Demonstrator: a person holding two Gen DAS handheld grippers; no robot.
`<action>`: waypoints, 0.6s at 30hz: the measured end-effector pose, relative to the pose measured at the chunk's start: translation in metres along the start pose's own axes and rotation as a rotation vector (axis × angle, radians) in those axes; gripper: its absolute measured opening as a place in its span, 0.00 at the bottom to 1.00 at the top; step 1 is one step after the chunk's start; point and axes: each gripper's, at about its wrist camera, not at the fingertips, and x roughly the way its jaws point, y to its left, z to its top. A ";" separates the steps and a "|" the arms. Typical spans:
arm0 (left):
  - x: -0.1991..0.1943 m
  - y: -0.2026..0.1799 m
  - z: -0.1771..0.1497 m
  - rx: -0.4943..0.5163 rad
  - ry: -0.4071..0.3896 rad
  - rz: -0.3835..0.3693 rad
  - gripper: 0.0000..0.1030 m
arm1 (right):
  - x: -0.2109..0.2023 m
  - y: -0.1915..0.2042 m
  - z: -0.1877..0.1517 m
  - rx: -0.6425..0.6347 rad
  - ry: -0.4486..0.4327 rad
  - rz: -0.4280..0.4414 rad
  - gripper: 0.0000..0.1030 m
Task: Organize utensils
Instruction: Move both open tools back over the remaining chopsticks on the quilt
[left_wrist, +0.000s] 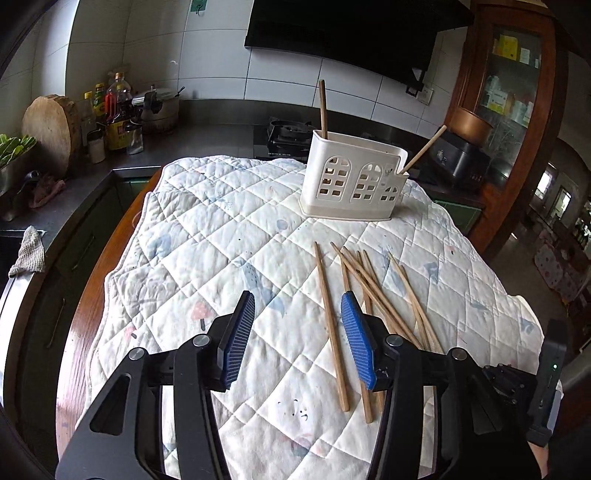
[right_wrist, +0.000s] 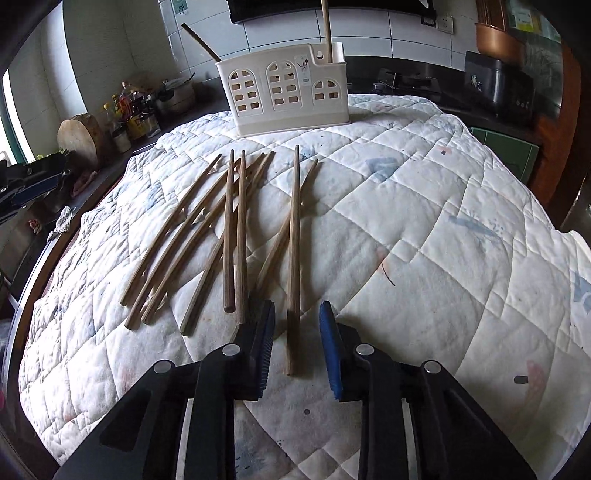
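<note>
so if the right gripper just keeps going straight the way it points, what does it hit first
Most likely the single chopstick lying lengthwise between the right gripper's fingers. Its near end already sits between them, apparently untouched. Under it is the quilted cloth. Depth is hard to judge.

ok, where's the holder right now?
The holder stands upright at the quilt's far end, beyond the loose chopsticks; centre-top in the right view, upper right in the left.

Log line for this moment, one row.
left gripper: open, empty | right gripper: open around one chopstick | holder: two chopsticks in | rest loose on quilt
</note>
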 end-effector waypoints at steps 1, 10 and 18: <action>0.002 -0.001 -0.002 0.000 0.006 0.000 0.48 | 0.001 0.000 0.001 0.002 0.001 0.002 0.21; 0.015 -0.004 -0.025 0.005 0.063 -0.004 0.48 | 0.005 0.004 0.002 -0.010 0.010 -0.018 0.16; 0.028 -0.010 -0.042 0.011 0.113 -0.010 0.48 | 0.006 0.006 0.001 -0.029 0.010 -0.042 0.11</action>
